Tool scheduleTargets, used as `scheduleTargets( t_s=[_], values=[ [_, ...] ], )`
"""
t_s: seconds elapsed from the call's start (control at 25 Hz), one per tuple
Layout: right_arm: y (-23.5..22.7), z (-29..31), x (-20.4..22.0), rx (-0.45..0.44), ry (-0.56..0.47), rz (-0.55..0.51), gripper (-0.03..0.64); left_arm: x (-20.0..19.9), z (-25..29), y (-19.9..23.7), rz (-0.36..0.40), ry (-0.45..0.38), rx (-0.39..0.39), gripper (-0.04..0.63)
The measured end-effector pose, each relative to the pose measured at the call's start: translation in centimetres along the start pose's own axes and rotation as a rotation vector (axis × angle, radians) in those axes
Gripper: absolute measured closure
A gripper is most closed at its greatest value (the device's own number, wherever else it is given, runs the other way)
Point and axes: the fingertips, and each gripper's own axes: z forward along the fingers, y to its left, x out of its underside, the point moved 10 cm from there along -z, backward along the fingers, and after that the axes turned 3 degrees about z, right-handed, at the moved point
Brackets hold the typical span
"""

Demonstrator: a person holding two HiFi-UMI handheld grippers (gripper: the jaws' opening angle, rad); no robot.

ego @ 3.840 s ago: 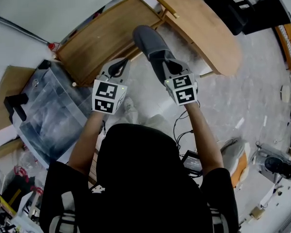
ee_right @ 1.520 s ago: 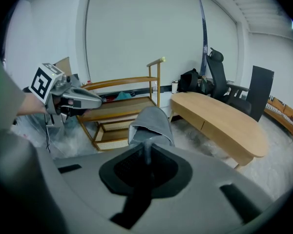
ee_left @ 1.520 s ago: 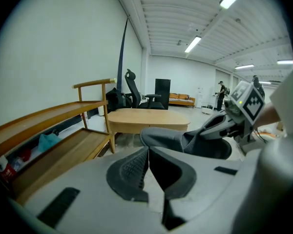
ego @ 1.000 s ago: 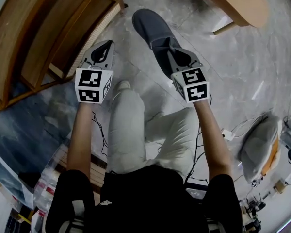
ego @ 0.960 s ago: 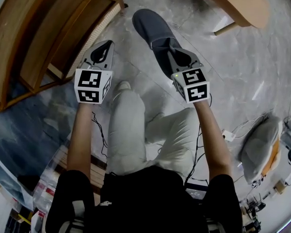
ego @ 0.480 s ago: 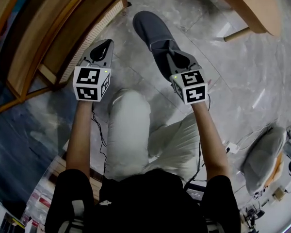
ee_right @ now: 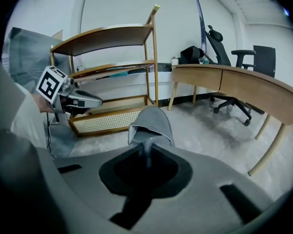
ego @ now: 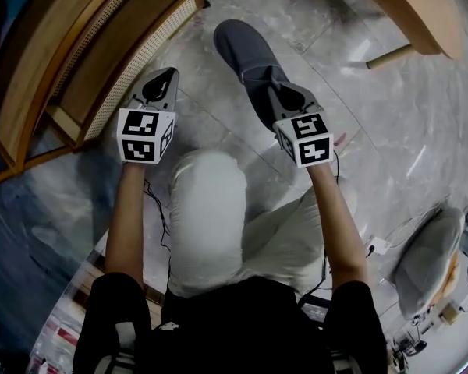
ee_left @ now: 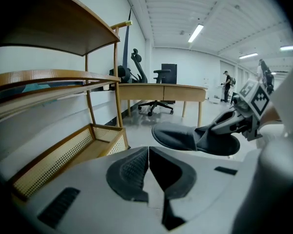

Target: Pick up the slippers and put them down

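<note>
Slipper (ego: 246, 49): a grey closed-toe slipper is held over the floor (ego: 374, 131), right of the wooden shelf rack (ego: 78, 61), with its toe pointed far.
Right gripper (ee_right: 146, 149): it is clamped on the thin rim of the heel opening.
Left gripper (ee_left: 149, 156): its jaws are pressed together with nothing between them.
Handling: the slipper is judged light and soft. The rim may fold, so the firmer sole edge is preferred.

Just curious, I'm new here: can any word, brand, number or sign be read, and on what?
No readable text anywhere. The cubes on the left gripper and right gripper carry black-and-white square marker patterns, not letters. The grey fabric slipper shows no label.
</note>
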Motion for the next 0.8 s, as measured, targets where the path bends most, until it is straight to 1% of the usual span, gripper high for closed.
scheduleTargets(
  t_s=[0.44,0.8],
  values=[
    [-0.2,3.9,3.6,0.033,0.017,0.057,0.598,4.2,3.2,0.4,-0.015,0.055,0.038,0.589],
    [-0.9,6.6,7.1,0.046,0.034,0.108,0.598,7.5,6.8,-0.4,-0.036,0.083,0.111,0.589]
  ],
)
